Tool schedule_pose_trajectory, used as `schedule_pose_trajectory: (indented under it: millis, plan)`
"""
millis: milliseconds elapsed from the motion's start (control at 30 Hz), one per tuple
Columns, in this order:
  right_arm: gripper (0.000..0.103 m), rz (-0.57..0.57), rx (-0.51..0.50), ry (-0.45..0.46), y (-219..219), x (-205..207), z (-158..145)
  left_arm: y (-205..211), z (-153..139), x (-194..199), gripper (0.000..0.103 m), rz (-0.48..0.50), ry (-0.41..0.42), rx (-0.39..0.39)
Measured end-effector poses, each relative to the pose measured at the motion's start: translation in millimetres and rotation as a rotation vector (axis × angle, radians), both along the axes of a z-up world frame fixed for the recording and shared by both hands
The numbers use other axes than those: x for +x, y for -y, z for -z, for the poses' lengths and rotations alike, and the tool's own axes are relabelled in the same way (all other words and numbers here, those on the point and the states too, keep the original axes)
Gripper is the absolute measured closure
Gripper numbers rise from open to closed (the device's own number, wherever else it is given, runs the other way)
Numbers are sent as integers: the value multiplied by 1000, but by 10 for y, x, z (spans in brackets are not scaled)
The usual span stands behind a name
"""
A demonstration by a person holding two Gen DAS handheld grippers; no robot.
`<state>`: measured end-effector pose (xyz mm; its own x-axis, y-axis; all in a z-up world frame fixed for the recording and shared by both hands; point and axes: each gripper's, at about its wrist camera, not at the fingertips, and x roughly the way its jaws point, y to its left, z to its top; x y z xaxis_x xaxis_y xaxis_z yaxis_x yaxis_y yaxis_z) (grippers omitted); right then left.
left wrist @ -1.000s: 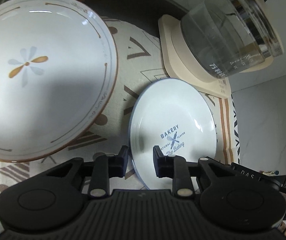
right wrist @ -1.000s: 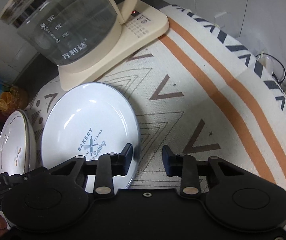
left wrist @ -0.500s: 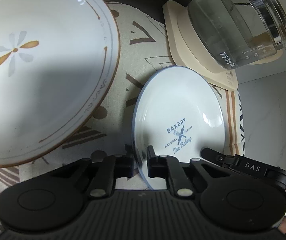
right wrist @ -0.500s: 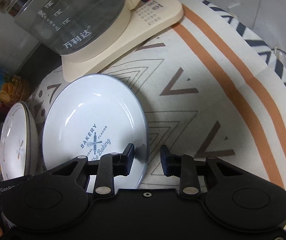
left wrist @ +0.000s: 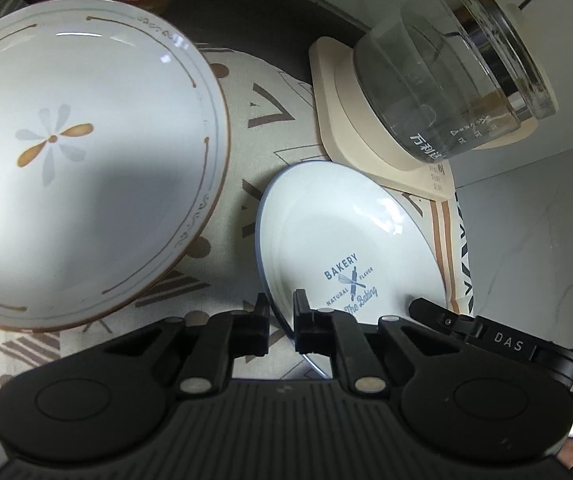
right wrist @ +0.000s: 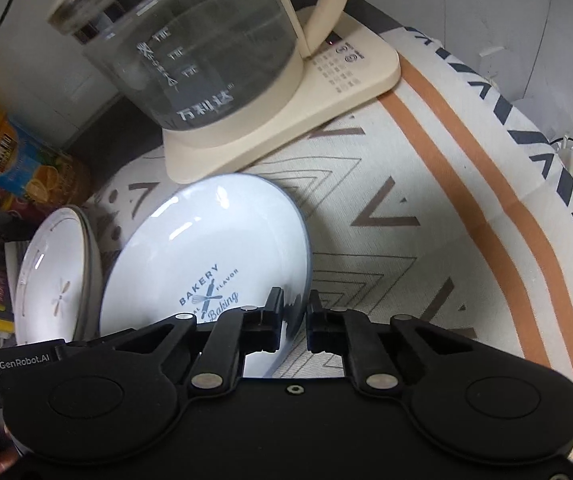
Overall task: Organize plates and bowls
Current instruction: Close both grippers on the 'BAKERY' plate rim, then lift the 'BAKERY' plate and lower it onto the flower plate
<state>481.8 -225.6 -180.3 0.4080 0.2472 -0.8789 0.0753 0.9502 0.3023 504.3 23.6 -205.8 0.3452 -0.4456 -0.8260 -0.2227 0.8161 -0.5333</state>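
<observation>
We have the small bakery plate (left wrist: 350, 240) gripped from both sides: our left tongs (left wrist: 281, 322) pinch its left rim, and our right tongs (right wrist: 295, 320), whose jaws have just closed, pinch its right rim. The plate lies on the patterned cloth (right wrist: 426, 240) over the surface, just in front of the glass kettle (right wrist: 190, 40) on its cream base (right wrist: 286, 128). The larger flower plate (left wrist: 78, 168) sits near the cloth's left edge, apart from the bakery plate.

A home dining spot: patterned tablecloth (right wrist: 426, 208), glass kettle (right wrist: 190, 40) (electric), juice bottle (right wrist: 10, 156).
</observation>
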Motion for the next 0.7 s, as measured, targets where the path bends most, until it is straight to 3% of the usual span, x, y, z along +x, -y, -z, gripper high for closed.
schedule_pose_trajectory:
  millis: [467,700]
  plan:
    - [94,-47,10,83,-46,-126,-311,-75,-362,-186,94,-46,85,-10]
    - [94,-98,6,125,-234,-116,-510,-337,-513,-339,93,-106,126,-7]
